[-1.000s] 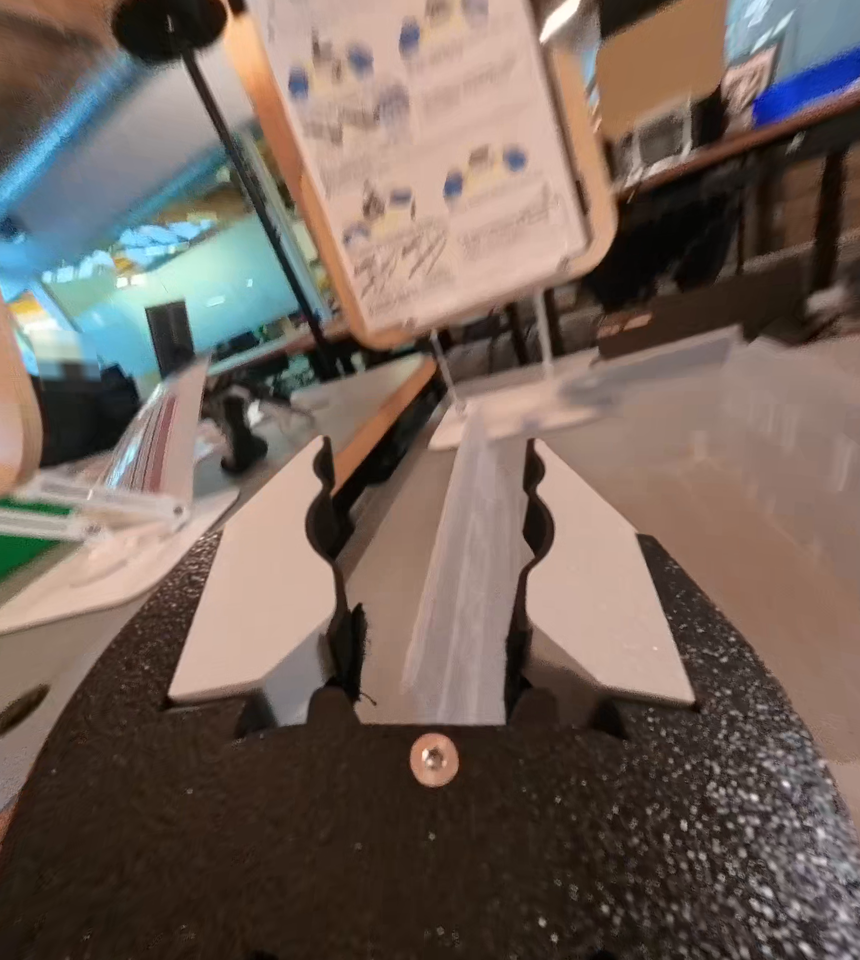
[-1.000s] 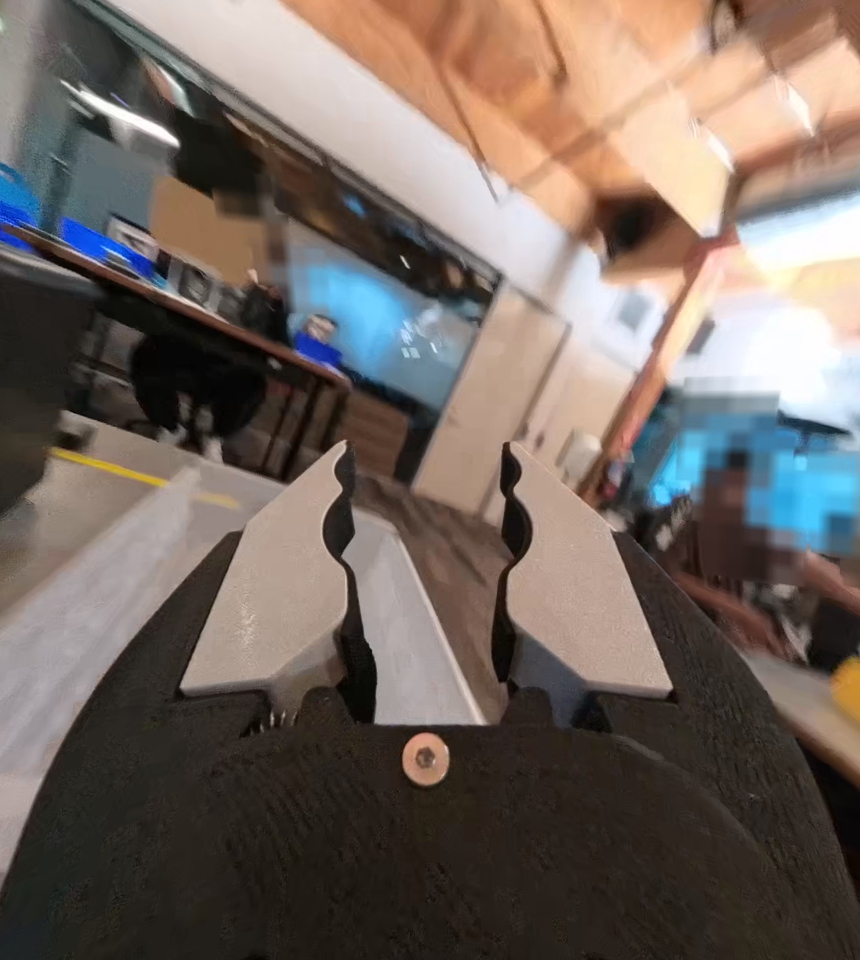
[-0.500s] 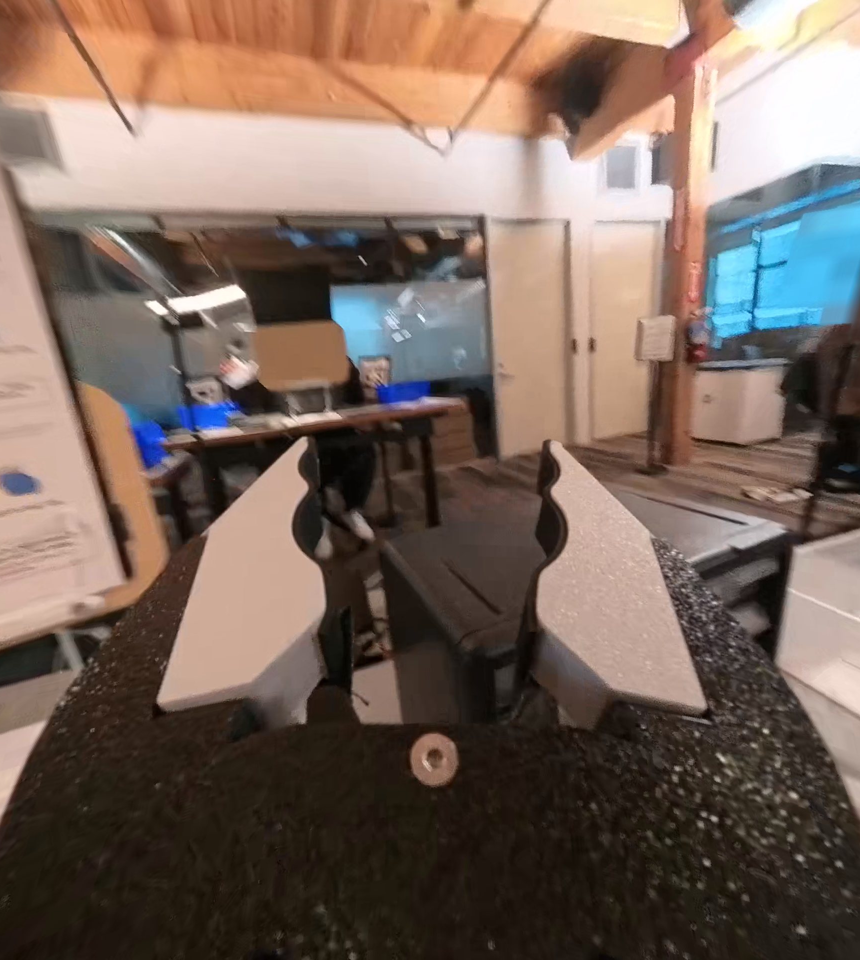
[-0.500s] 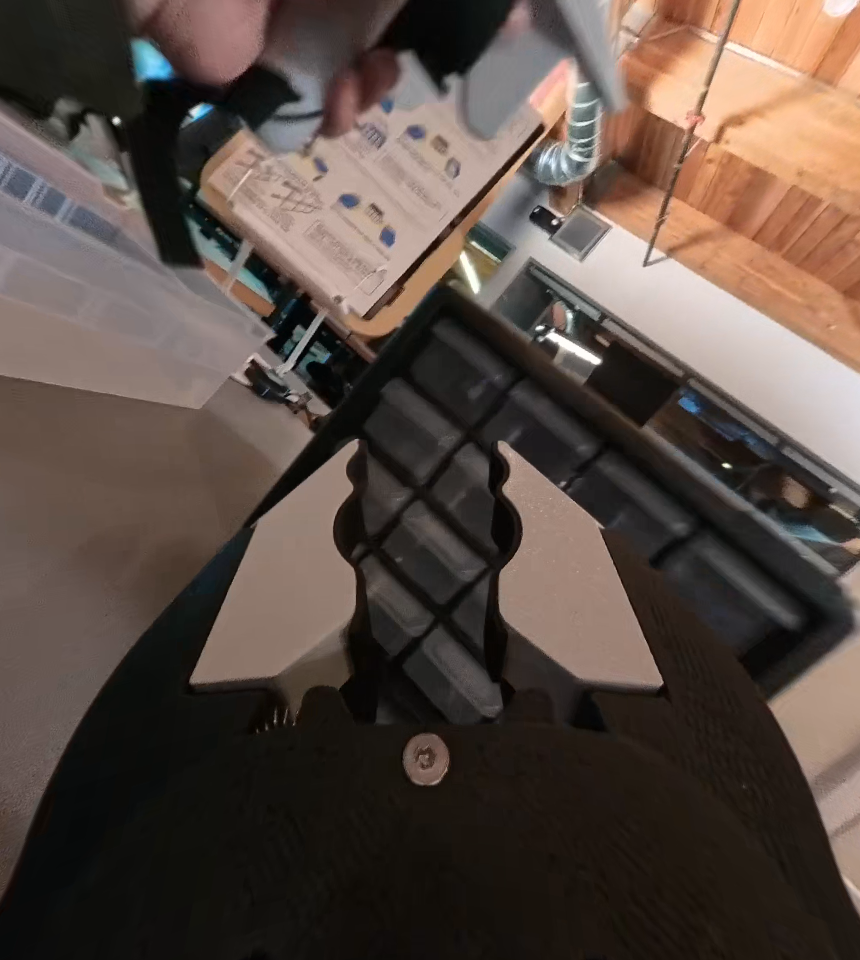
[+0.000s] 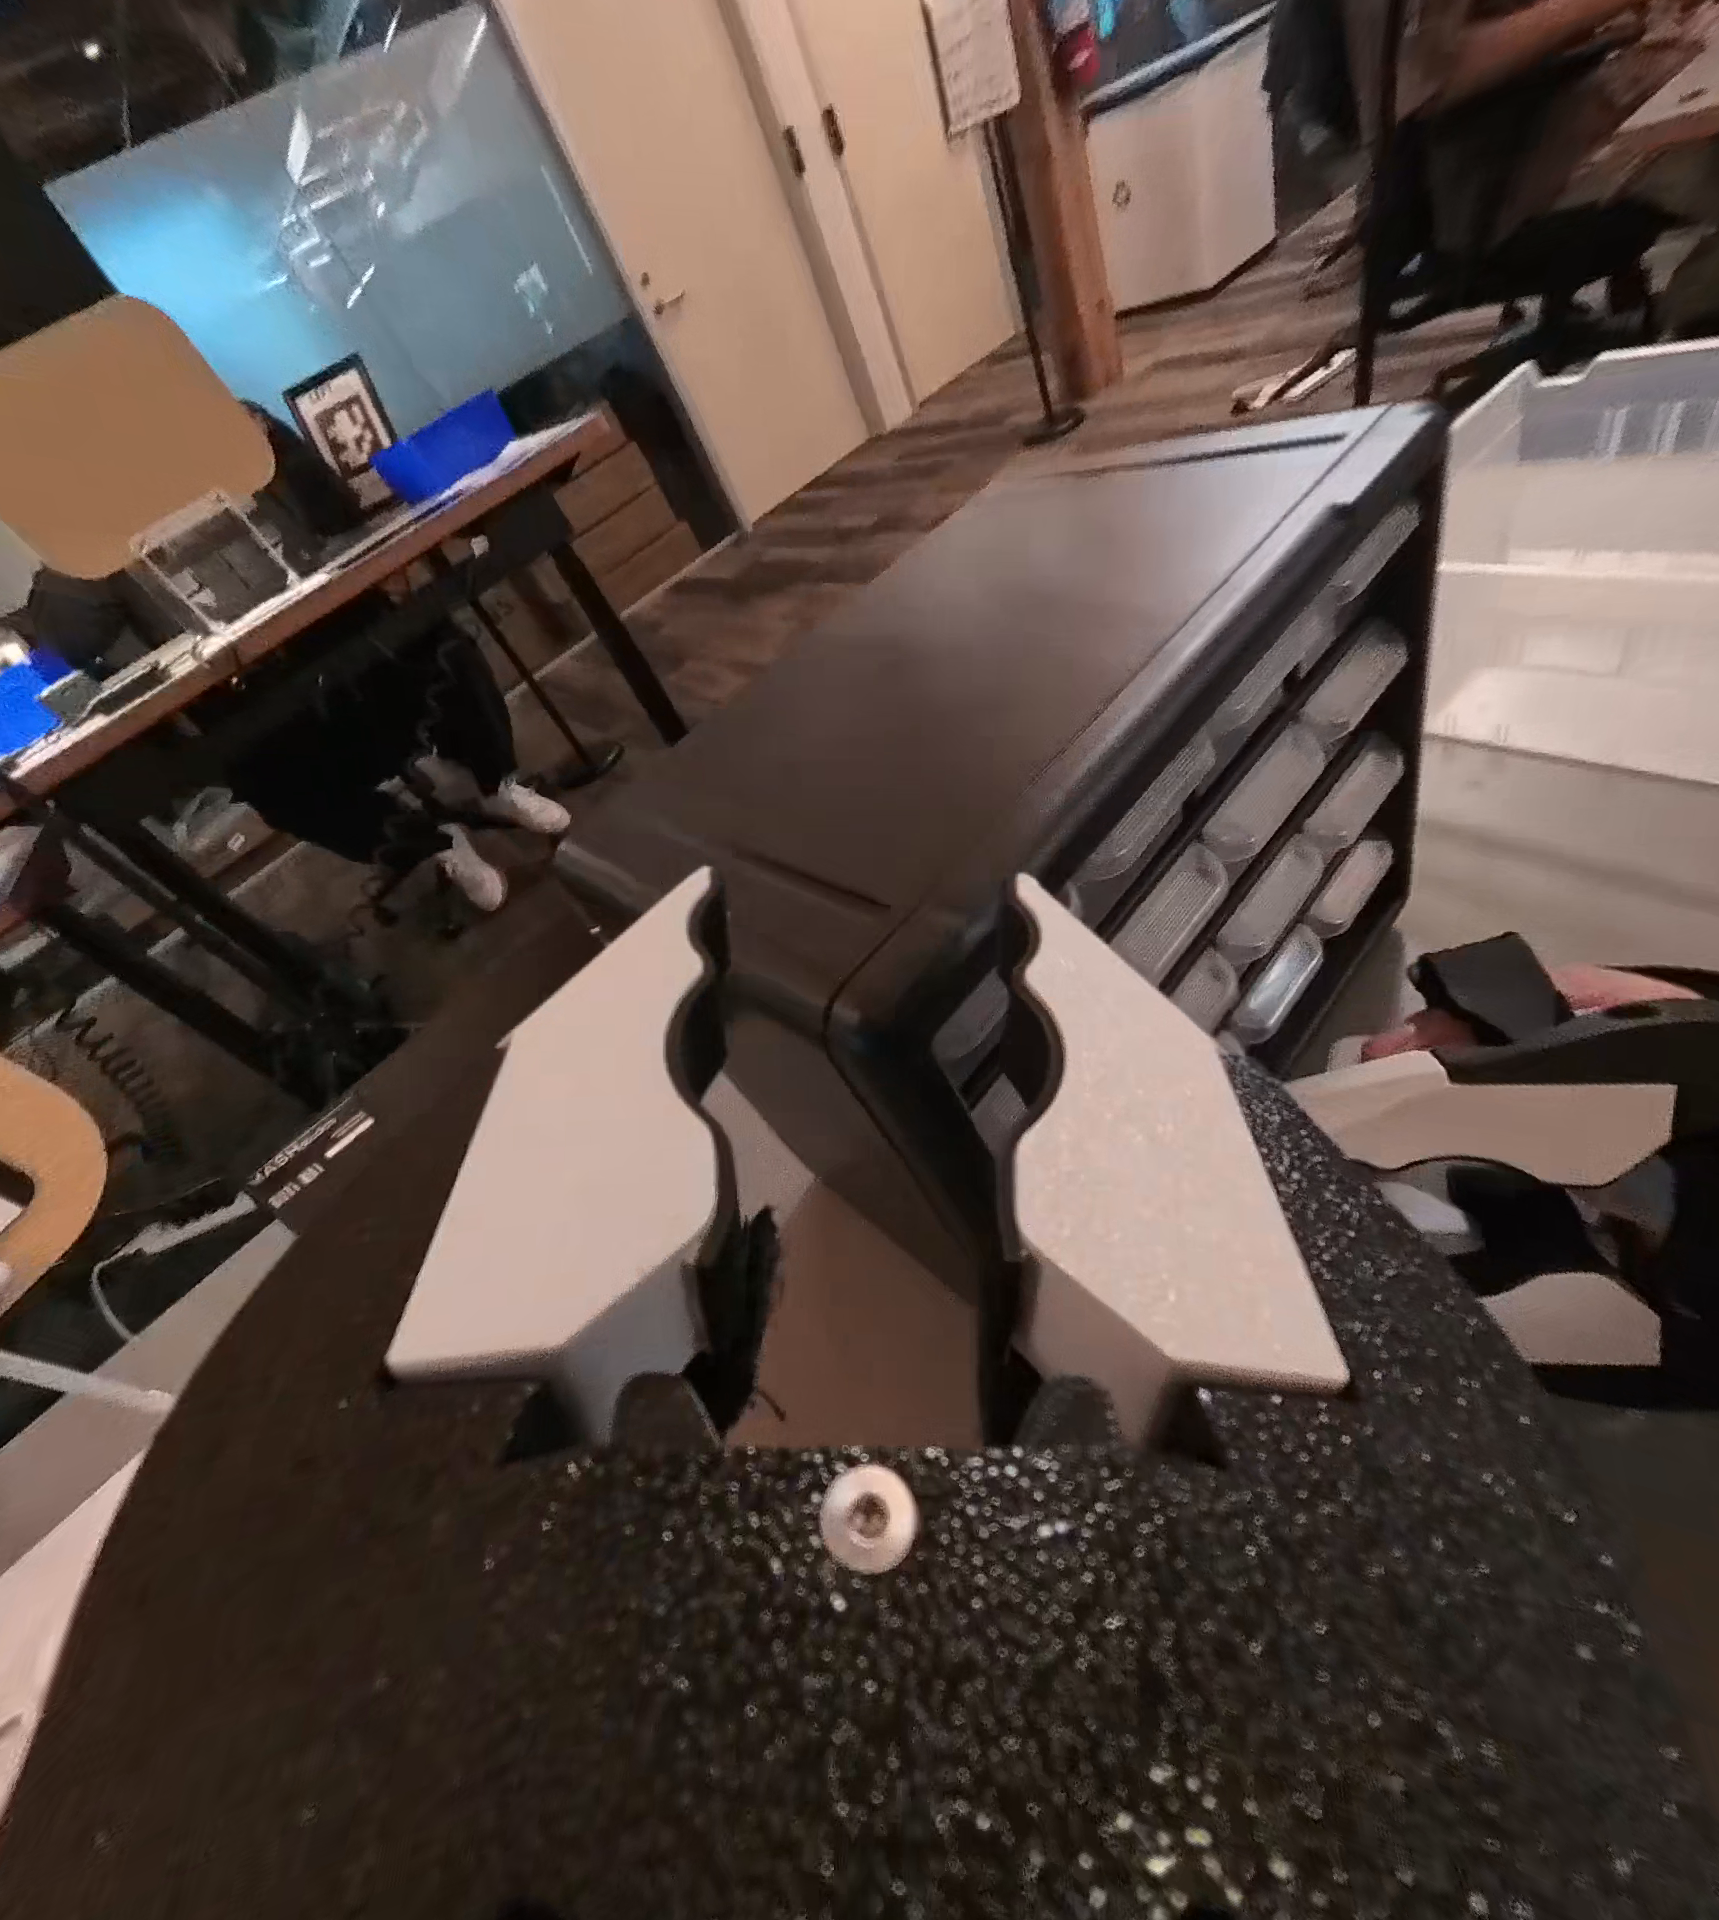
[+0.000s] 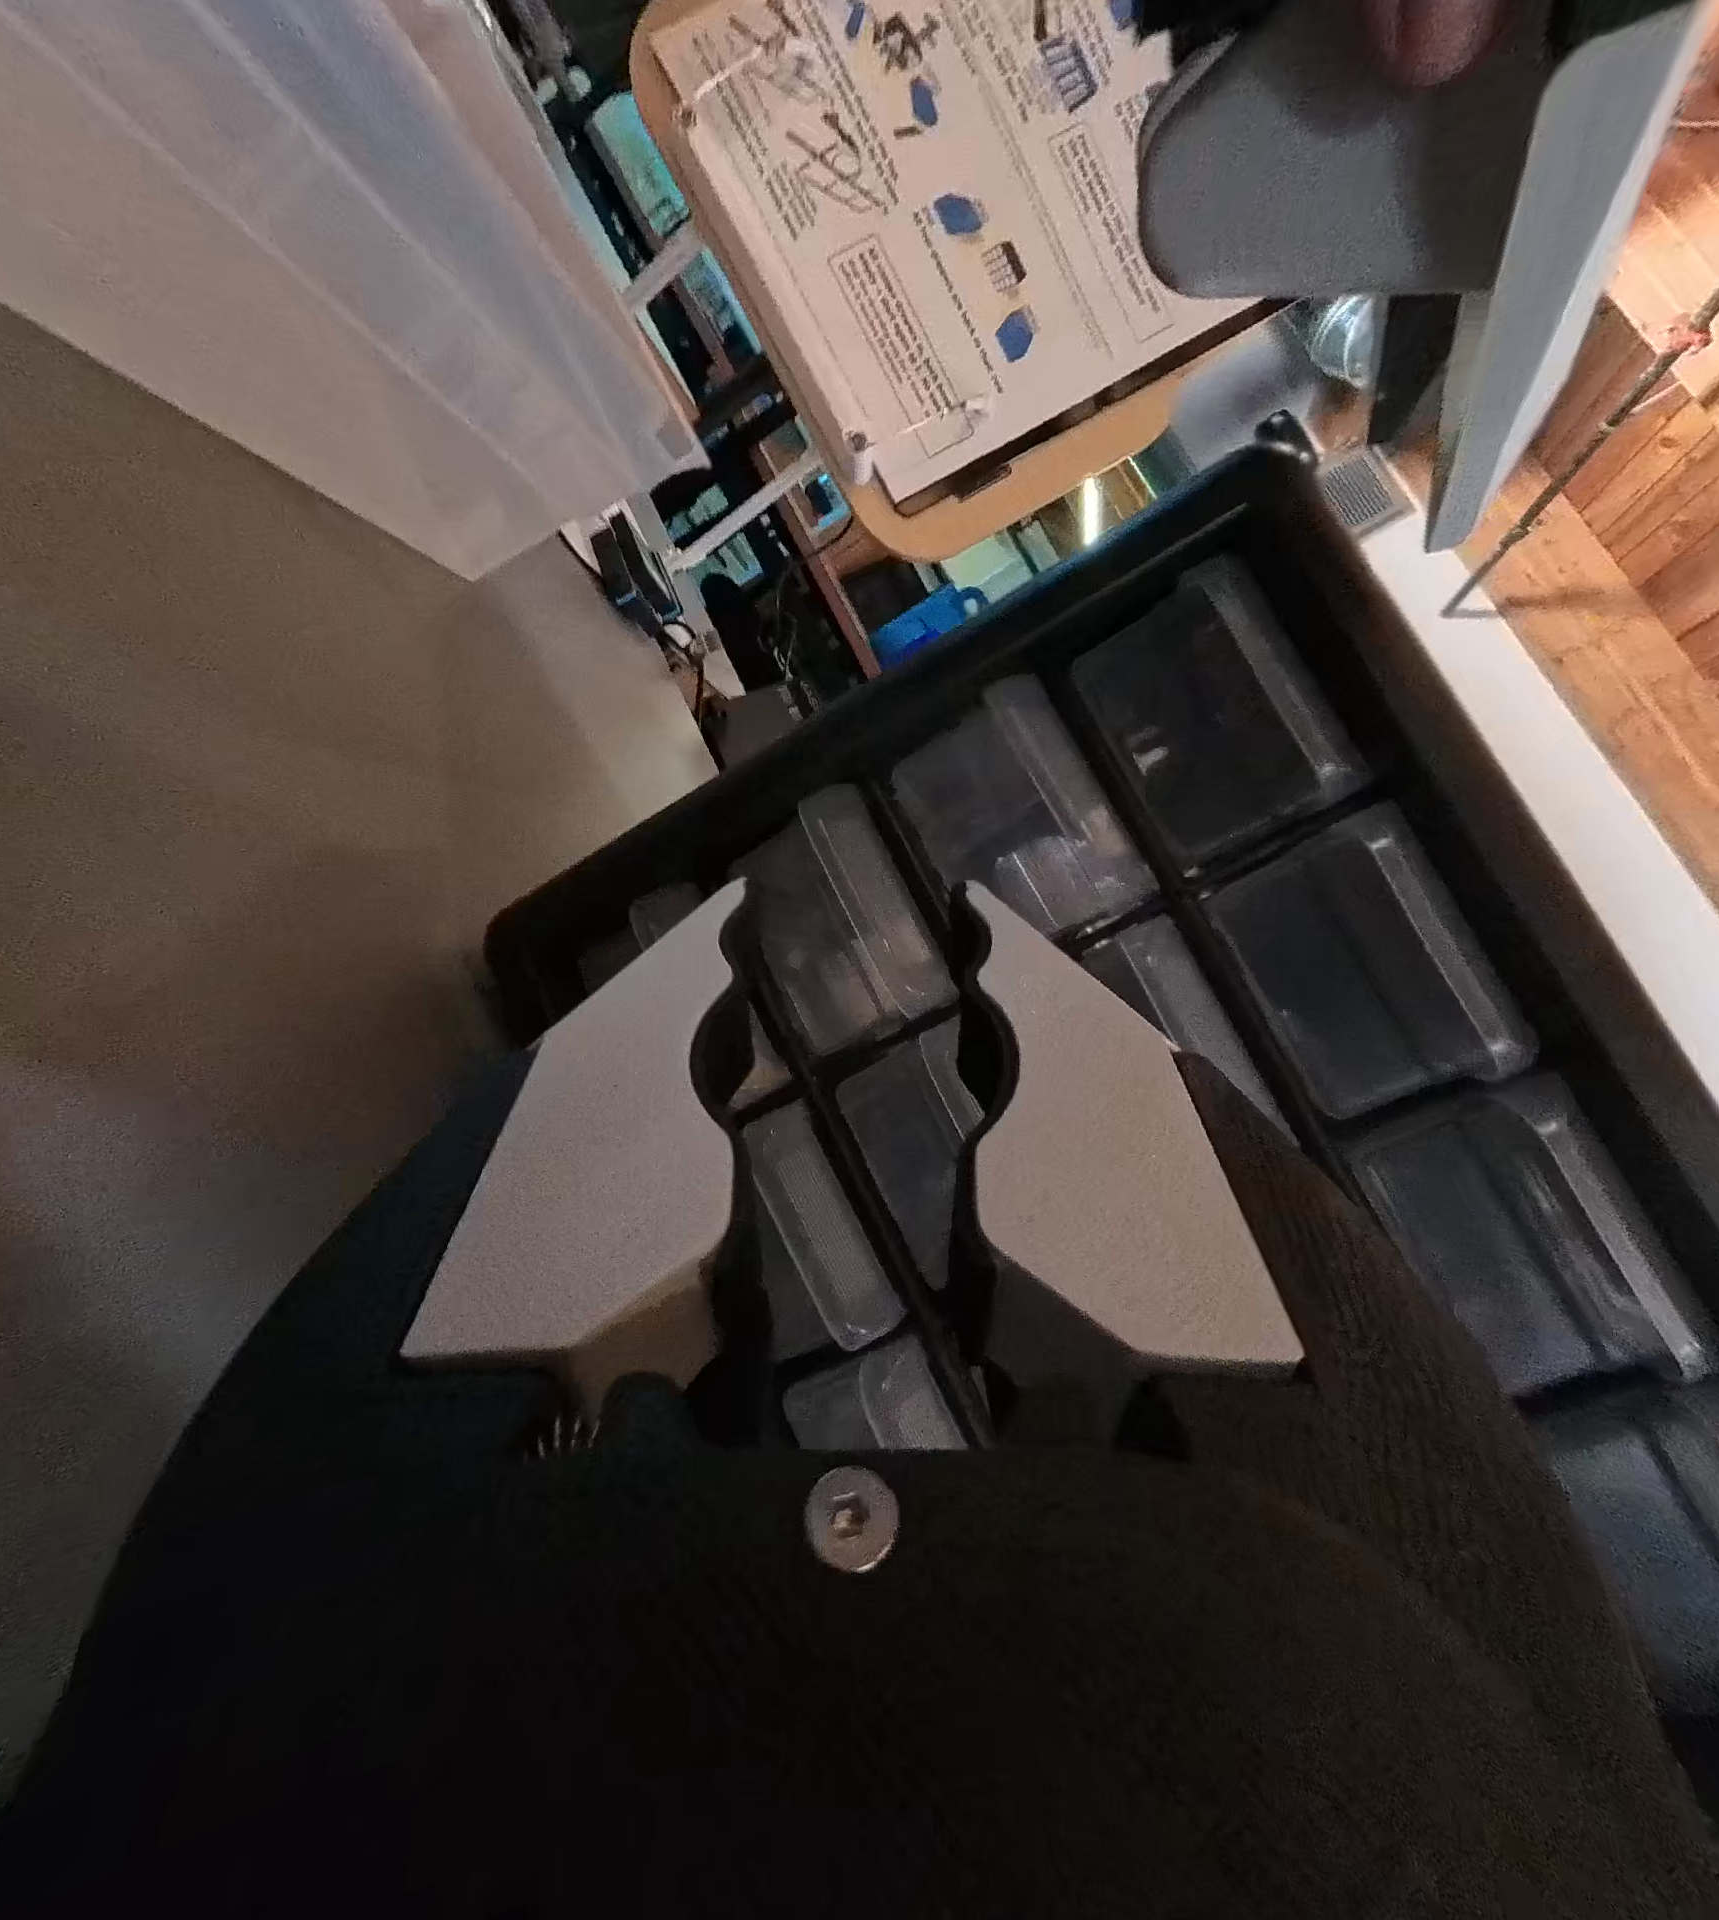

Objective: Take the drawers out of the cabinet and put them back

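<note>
A black cabinet [image 5: 990,644] stands on the table, its front filled with several small clear drawers [image 5: 1281,810], all pushed in. My left gripper [image 5: 865,904] is open and empty, just above the cabinet's near top corner. My right gripper [image 6: 855,904] is open and empty, close in front of the drawers [image 6: 855,966] at one end of the cabinet [image 6: 1437,748]; its view is rolled sideways. The right gripper [image 5: 1561,1143] also shows at the right edge of the left wrist view. The left gripper [image 6: 1354,156], held by a hand, shows at the top of the right wrist view.
A large clear plastic bin [image 5: 1613,582] stands on the table next to the cabinet and shows in the right wrist view [image 6: 263,239]. A wooden board with a printed sheet [image 6: 938,208] stands behind the cabinet. The grey table top [image 6: 159,831] lies in front of the drawers.
Both views swung from the room and the plastic bin onto the cabinet. The left gripper came down over its top corner. The right gripper moved closer to the drawer fronts. Both stayed open.
</note>
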Motion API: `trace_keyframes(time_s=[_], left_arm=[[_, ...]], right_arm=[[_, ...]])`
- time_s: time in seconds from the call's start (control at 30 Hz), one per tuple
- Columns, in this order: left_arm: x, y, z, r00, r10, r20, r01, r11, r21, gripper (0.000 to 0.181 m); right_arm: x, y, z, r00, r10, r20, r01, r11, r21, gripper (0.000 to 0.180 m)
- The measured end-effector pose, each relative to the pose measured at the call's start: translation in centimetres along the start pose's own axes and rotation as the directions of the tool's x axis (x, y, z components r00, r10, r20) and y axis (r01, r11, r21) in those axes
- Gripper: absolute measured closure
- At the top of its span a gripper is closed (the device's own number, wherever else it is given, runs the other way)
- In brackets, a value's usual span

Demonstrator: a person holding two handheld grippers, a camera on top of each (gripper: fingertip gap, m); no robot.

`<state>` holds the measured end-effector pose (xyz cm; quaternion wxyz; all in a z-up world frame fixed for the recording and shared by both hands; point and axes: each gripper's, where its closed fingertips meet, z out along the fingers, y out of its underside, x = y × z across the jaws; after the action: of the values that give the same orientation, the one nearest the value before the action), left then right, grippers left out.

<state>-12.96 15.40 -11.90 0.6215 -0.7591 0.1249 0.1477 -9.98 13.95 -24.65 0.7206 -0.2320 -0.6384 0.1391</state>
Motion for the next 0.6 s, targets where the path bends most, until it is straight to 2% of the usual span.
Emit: trace_keyframes(time_s=[0.1, 0.37, 0.6], left_arm=[[0.3, 1.0, 0.3, 0.999, 0.028, -0.029, -0.029, 0.999, -0.033, 0.133], [0.9, 2.0, 1.1, 0.994, -0.013, -0.105, 0.008, 0.999, -0.049, 0.135], [1.0, 2.0, 1.0, 0.994, -0.009, -0.112, 0.004, 0.999, -0.042, 0.138]], right_arm=[[0.0, 0.7, 0.8, 0.998, -0.057, -0.008, 0.057, 0.998, -0.033, 0.146], [-0.6, 1.0, 1.8, 0.976, -0.219, 0.004, 0.219, 0.974, -0.048, 0.148], [-0.5, 1.5, 2.3, 0.959, -0.283, -0.005, 0.282, 0.957, -0.065, 0.152]])
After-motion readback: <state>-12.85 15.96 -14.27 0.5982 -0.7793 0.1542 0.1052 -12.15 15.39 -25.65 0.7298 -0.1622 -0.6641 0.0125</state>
